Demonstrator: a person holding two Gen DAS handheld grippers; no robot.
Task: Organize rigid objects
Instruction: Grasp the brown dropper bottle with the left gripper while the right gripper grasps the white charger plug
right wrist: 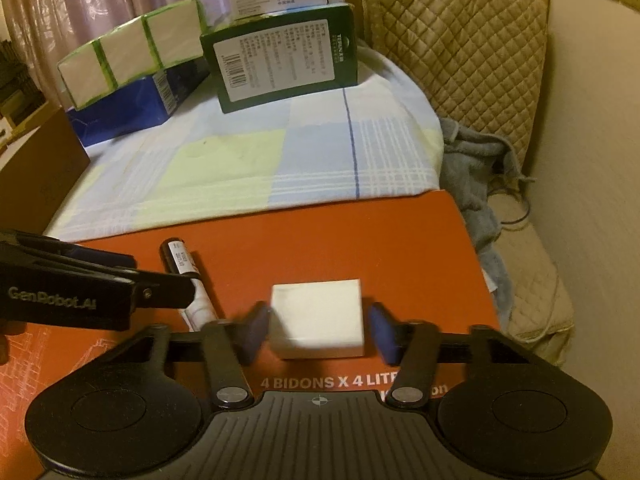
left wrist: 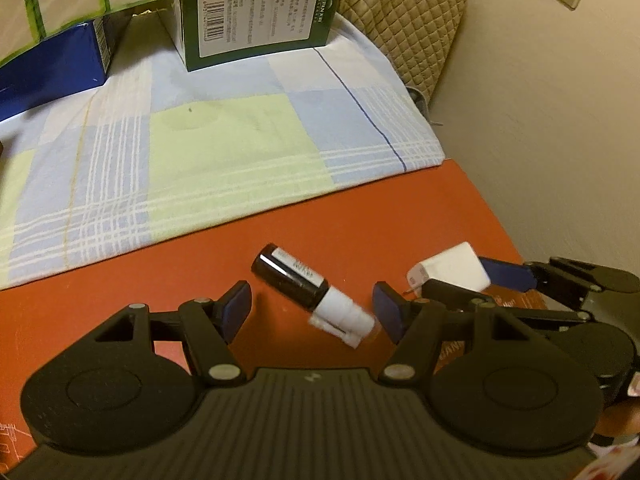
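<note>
A small dark bottle with a white cap [left wrist: 310, 290] lies on the orange box top [left wrist: 360, 208], between the wide-open fingers of my left gripper [left wrist: 312, 308]. It also shows in the right wrist view [right wrist: 188, 280], partly hidden by the left gripper. A white charger block [right wrist: 317, 319] sits between the pads of my right gripper [right wrist: 318, 334]; the left pad touches it and a small gap shows at the right pad. The charger also shows in the left wrist view [left wrist: 450, 270].
A checked cloth [right wrist: 240, 168] covers the surface behind the orange box. On it stand a green carton [right wrist: 280, 60], a blue box [right wrist: 132, 104] and a white pack with green bands [right wrist: 132, 52]. A quilted cover [right wrist: 460, 60] and grey towel [right wrist: 476, 176] lie right.
</note>
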